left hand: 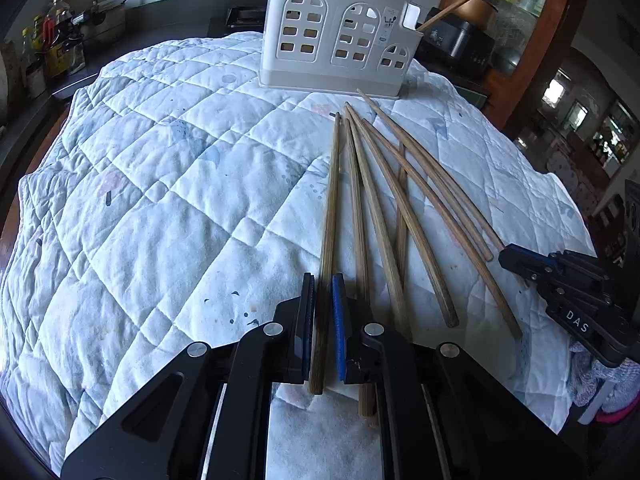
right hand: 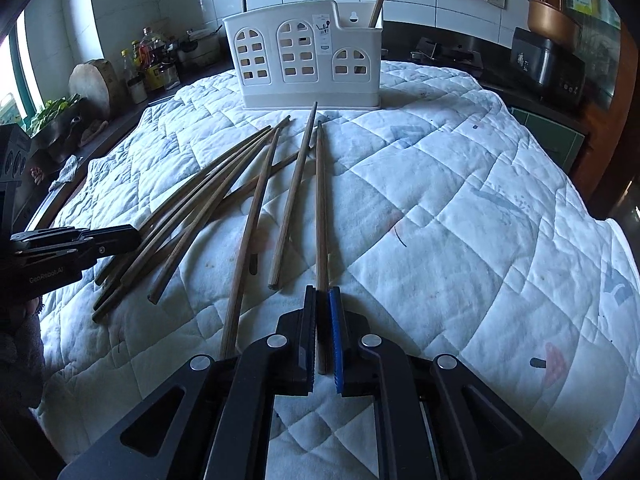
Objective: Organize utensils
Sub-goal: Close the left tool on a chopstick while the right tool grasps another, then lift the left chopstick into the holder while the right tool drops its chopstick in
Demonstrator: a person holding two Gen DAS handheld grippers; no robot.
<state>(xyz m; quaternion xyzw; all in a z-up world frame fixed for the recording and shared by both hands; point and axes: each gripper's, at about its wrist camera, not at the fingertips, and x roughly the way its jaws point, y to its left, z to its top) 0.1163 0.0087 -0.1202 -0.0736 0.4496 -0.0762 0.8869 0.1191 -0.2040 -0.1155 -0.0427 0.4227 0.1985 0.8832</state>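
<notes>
Several wooden chopsticks (left hand: 384, 200) lie on a white quilted cloth (left hand: 160, 200) in front of a white utensil holder (left hand: 336, 36). One chopstick (left hand: 452, 8) stands in the holder's right compartment. My left gripper (left hand: 323, 284) is shut on the leftmost chopstick (left hand: 331, 208), which lies along the cloth. My right gripper (right hand: 323, 294) is shut on the rightmost chopstick (right hand: 321, 208), pointing at the holder (right hand: 304, 56). The other chopsticks (right hand: 208, 204) fan out to its left. Each gripper shows in the other's view: the right one (left hand: 568, 288) and the left one (right hand: 72, 244).
A dark counter with bottles (right hand: 148, 64) and a round wooden block (right hand: 94, 84) runs behind on the left. A dark appliance (right hand: 548, 64) stands at the back right. The quilt's edges drop off left and right.
</notes>
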